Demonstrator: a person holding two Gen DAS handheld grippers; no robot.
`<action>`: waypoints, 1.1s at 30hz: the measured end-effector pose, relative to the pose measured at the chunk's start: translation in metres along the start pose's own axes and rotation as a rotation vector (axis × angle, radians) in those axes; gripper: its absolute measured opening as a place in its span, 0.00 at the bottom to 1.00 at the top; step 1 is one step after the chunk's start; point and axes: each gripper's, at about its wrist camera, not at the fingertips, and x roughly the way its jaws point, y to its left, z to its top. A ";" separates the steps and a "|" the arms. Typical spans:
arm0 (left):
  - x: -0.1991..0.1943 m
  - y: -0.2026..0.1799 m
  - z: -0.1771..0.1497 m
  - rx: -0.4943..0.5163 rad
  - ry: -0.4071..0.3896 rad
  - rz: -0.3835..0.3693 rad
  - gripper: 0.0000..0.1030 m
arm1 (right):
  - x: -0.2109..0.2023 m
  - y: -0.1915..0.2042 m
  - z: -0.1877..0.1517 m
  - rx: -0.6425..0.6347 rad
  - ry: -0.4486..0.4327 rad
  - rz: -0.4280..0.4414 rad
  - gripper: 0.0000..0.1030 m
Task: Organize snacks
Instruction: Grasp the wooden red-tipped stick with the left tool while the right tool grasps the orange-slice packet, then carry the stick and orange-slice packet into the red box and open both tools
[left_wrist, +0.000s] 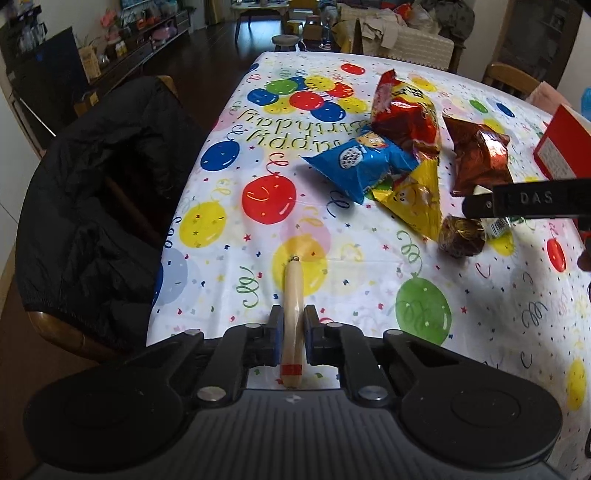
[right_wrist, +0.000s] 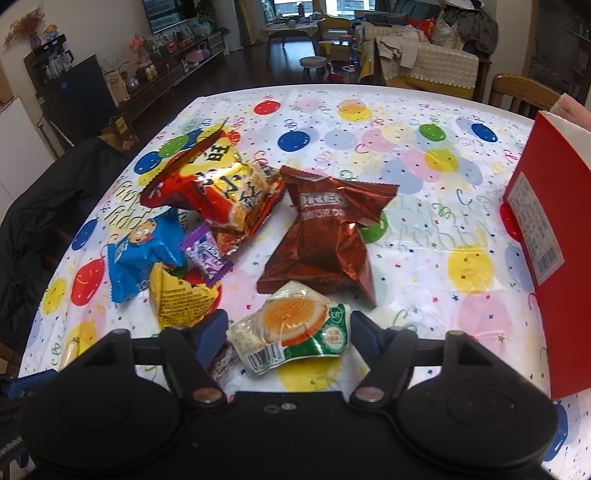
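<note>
**Two grippers picking snacks off a party tablecloth**

The left gripper (left_wrist: 293, 332) pinches a sausage stick (left_wrist: 293, 295) near the table's (left_wrist: 229, 206) edge. The right gripper (right_wrist: 288, 336), jaws spread, angles down around an egg packet (right_wrist: 291, 325), not visibly squeezing. Next, probably: close, lift, carry toward the red box (right_wrist: 539, 236).

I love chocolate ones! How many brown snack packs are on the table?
2: the Oreo bag lies mid-table; a small round brown pack sits nearer, beside the orange-and-green pack. Others may hide under the pile.
</note>
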 end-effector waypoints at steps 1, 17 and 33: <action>0.000 -0.001 0.000 0.001 -0.001 0.004 0.11 | 0.000 0.001 0.000 -0.006 -0.002 -0.004 0.67; -0.022 -0.001 0.006 -0.061 -0.008 -0.061 0.10 | -0.055 -0.023 -0.011 0.037 -0.038 0.046 0.63; -0.072 -0.079 0.028 0.031 -0.086 -0.137 0.10 | -0.137 -0.080 -0.010 0.053 -0.115 0.026 0.63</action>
